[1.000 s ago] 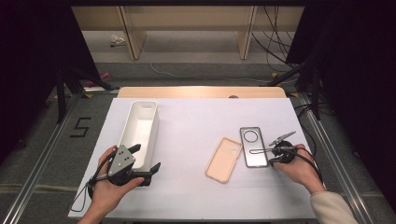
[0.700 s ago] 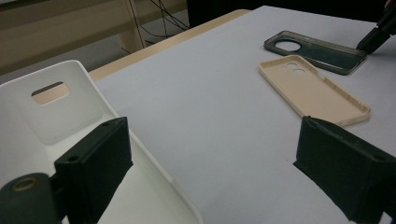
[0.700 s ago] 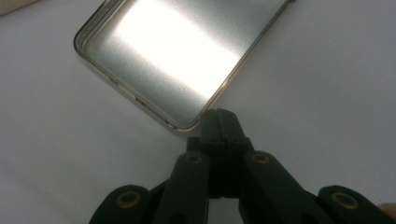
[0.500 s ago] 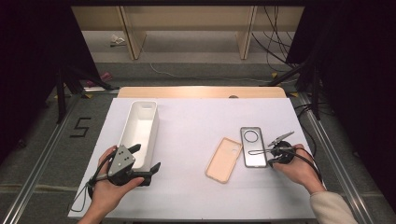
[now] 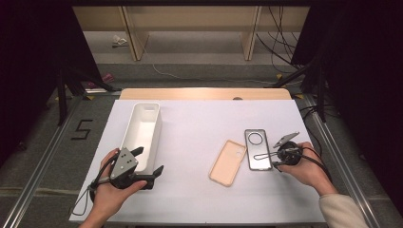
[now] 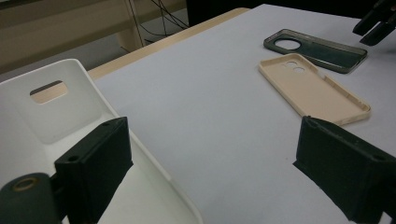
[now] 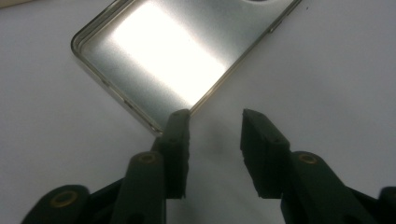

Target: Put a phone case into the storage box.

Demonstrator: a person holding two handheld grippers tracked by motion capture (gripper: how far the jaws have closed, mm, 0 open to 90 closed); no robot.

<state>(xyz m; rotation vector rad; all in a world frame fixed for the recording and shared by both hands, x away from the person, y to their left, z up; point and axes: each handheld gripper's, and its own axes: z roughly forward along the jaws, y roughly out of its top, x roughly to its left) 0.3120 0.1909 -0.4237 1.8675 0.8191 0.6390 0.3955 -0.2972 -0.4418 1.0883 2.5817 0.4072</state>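
I count two phone cases and one white bin (image 5: 142,130) on the white table (image 5: 199,133): the dark see-through case (image 5: 258,149) is a shiny, smooth rectangle with a round hole, lying flat just beside the tan case (image 5: 228,162), which looks soft, dull and has rounded corners. My right gripper (image 7: 215,122) sits at the dark case's near corner; its jaws have just been opening, they stand apart with nothing between them, and one pad (image 7: 180,128) is right at the case's rim. My left gripper (image 5: 151,161) has its jaws wide apart and holding nothing, right next to the long, smooth plastic bin with its handle slot.
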